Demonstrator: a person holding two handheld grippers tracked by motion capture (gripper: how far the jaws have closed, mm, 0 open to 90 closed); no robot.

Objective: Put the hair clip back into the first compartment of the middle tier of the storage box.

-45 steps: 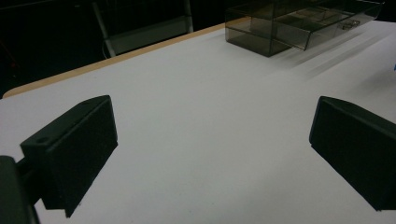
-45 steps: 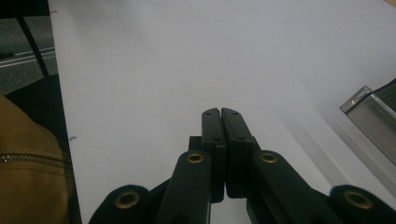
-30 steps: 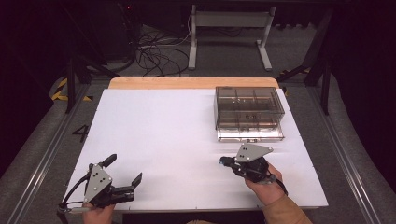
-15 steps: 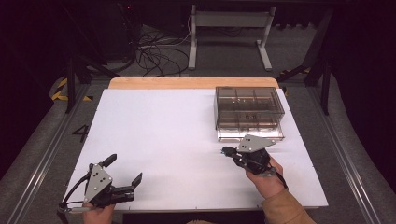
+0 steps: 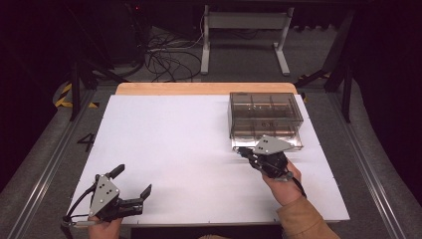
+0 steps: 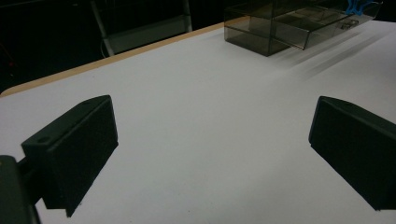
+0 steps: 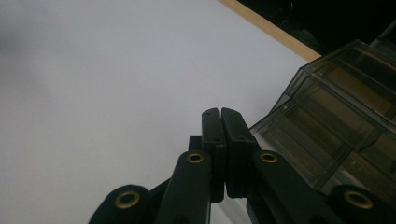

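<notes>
On the white desk (image 5: pixel 189 149), toward its far right corner, sits a smoky transparent drawer box (image 5: pixel 264 115) with divided compartments; its lower drawer is pulled partway out toward the person. The box's back lies near the bare wooden strip (image 5: pixel 199 88) that runs along the desk's far edge, and its right side stands close to the desk's right edge.

The right claw (image 5: pixel 244 153) is held by the right hand (image 5: pixel 281 181) just in front of the drawer's near left corner, with its grey three-cornered plate overlapping the drawer front in the high view. Its jaws are pressed flat together with nothing between them, as the right gripper view shows, where the paired jaw tips (image 7: pixel 223 140) point along the white surface just beside the box's tinted wall (image 7: pixel 327 135). Whether the tips touch the drawer cannot be told.

The left claw (image 5: pixel 132 181) rests low at the desk's near left corner, close to the front edge, held by the left hand (image 5: pixel 102 224), its cable looping off to the left. Its jaws are spread wide and released, holding nothing; in the left gripper view the two black jaws stand far apart with bare white surface between them, and the drawer box (image 6: pixel 299 23) appears far off at upper right.

Between the two claws and across the whole left and middle of the desk, the surface lies open. Beyond the far edge, cables (image 5: pixel 169 55) lie on the dark floor beside a metal frame (image 5: pixel 244 30).
</notes>
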